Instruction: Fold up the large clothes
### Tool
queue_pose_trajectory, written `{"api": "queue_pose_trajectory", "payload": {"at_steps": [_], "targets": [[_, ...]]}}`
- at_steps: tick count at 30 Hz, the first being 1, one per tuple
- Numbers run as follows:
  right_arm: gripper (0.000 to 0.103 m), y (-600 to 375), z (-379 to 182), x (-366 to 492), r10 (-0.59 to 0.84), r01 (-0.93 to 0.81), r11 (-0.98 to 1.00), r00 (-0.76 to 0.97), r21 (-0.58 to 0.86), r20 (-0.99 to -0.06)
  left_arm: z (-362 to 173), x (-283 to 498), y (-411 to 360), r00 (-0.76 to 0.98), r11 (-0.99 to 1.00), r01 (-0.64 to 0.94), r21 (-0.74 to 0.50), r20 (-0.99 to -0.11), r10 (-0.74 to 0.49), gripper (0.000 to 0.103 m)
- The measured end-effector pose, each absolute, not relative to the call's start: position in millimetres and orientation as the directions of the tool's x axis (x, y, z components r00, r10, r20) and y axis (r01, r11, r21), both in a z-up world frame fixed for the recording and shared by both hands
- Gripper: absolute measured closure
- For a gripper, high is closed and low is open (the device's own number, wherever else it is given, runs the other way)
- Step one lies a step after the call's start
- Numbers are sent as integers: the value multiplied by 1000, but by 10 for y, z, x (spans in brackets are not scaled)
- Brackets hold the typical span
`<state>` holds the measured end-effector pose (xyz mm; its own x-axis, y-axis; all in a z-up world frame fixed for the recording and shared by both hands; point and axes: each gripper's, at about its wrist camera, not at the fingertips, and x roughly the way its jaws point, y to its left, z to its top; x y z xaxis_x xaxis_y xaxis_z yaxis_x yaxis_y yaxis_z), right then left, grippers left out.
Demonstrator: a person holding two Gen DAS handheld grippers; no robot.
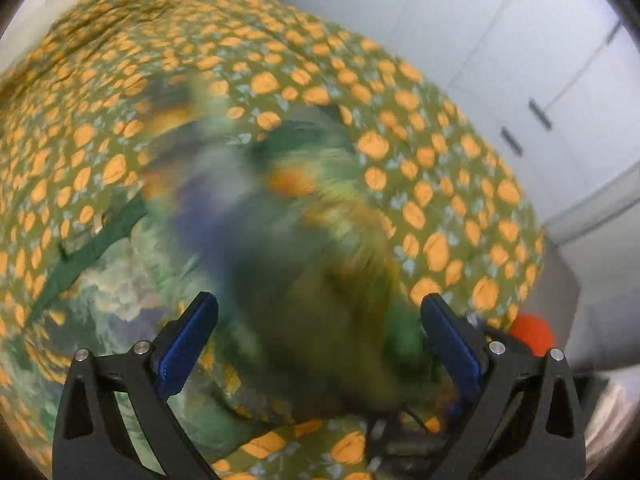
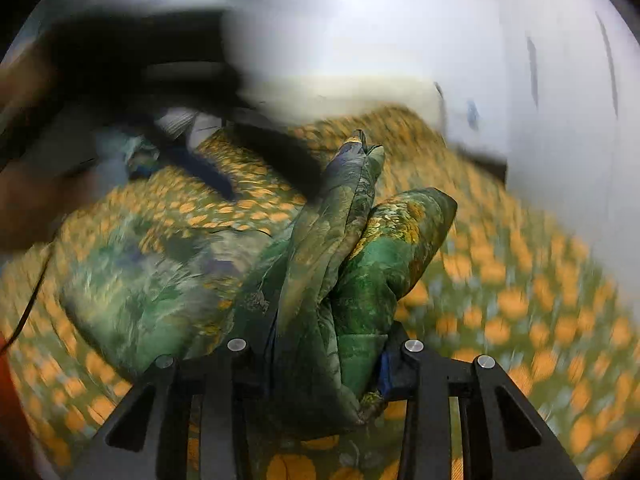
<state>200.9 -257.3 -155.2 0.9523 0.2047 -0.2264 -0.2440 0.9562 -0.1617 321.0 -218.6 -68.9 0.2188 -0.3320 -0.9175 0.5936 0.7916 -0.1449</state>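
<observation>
On the bed's olive cover with orange spots we see, from the left wrist, the left gripper wide apart over a blurred green floral-print garment. Only the right wrist view shows the right gripper clamped on bunched folds of it.

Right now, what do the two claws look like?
The left claw has black triangle-shaped frames with cut-out holes, round silver bolts and flat blue pads on its fingers. The right claw has the same black frames and silver bolts, with only a sliver of blue pad showing. A thin black cable trails nearby.
</observation>
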Motion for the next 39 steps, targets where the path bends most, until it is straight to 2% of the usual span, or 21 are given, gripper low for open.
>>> {"api": "queue_pose_trajectory", "payload": {"at_steps": [4, 6, 8, 9, 11, 12, 13, 16, 17, 19, 20, 21, 26, 29, 31, 32, 33, 35, 39], "targets": [[66, -2117, -1561, 1868, 180, -226, 899, 971, -375, -154, -768, 3162, -2289, 259, 786, 618, -5, -943, -210, 1], [66, -2004, -1587, 1853, 170, -212, 878, 976, -429, -134, -805, 3118, -2269, 293, 786, 615, 63, -943, -154, 1], [66, -1926, -1614, 1847, 166, -204, 859, 979, -470, -120, -808, 3128, -2197, 309, 801, 594, 73, -940, -143, 5], [66, -1898, -1621, 1842, 164, -199, 852, 980, -484, -114, -796, 3158, -2160, 319, 820, 568, 66, -936, -146, 11], [66, -1882, -1636, 1825, 165, -197, 847, 980, -495, -109, -768, 3225, -2061, 324, 847, 529, 49, -934, -149, 46], [66, -1883, -1637, 1826, 163, -196, 848, 980, -493, -110, -761, 3281, -2006, 314, 859, 512, 16, -934, -170, 54], [66, -1897, -1639, 1834, 160, -196, 850, 980, -490, -114, -746, 3294, -1976, 311, 864, 504, 0, -933, -181, 67], [66, -1959, -1641, 1816, 165, -195, 854, 981, -482, -104, -697, 3284, -1902, 324, 868, 497, -5, -926, -191, 77], [63, -1963, -1658, 1814, 173, -197, 854, 980, -482, -93, -661, 3262, -1857, 344, 870, 493, 9, -921, -185, 78], [47, -2001, -1658, 1754, 220, -239, 855, 971, -461, -96, -602, 3256, -1741, 360, 875, 485, 9, -914, -190, 79], [31, -2019, -1648, 1716, 257, -278, 853, 960, -442, -107, -568, 3267, -1658, 366, 878, 478, 7, -910, -192, 79], [23, -2052, -1630, 1667, 297, -318, 854, 948, -411, -116, -515, 3292, -1496, 375, 887, 461, -2, -906, -197, 79], [21, -2328, -1525, 1537, 473, -494, 855, 868, -160, -150, -403, 3334, -744, 400, 912, 410, -34, -892, -213, 79], [21, -2447, -1534, 1633, 492, -508, 859, 854, -62, -171, -456, 3305, -216, 404, 930, 364, -60, -889, -215, 79], [21, -2515, -1592, 1805, 480, -488, 873, 850, 19, -217, -545, 3282, 120, 399, 942, 326, -83, -891, -217, 79], [22, -2555, -1629, 1880, 476, -476, 877, 845, 64, -245, -584, 3261, 283, 401, 946, 311, -92, -890, -219, 79], [27, -2591, -1666, 1963, 472, -461, 881, 838, 108, -274, -607, 3244, 412, 405, 949, 299, -104, -886, -224, 79], [33, -2617, -1706, 2047, 468, -444, 883, 822, 150, -325, -644, 3213, 655, 411, 953, 274, -129, -880, -237, 79], [38, -2418, -1681, 2095, 482, -466, 873, 788, 143, -383, -801, 3177, 1216, 417, 962, 211, -175, -874, -251, 79]]}}
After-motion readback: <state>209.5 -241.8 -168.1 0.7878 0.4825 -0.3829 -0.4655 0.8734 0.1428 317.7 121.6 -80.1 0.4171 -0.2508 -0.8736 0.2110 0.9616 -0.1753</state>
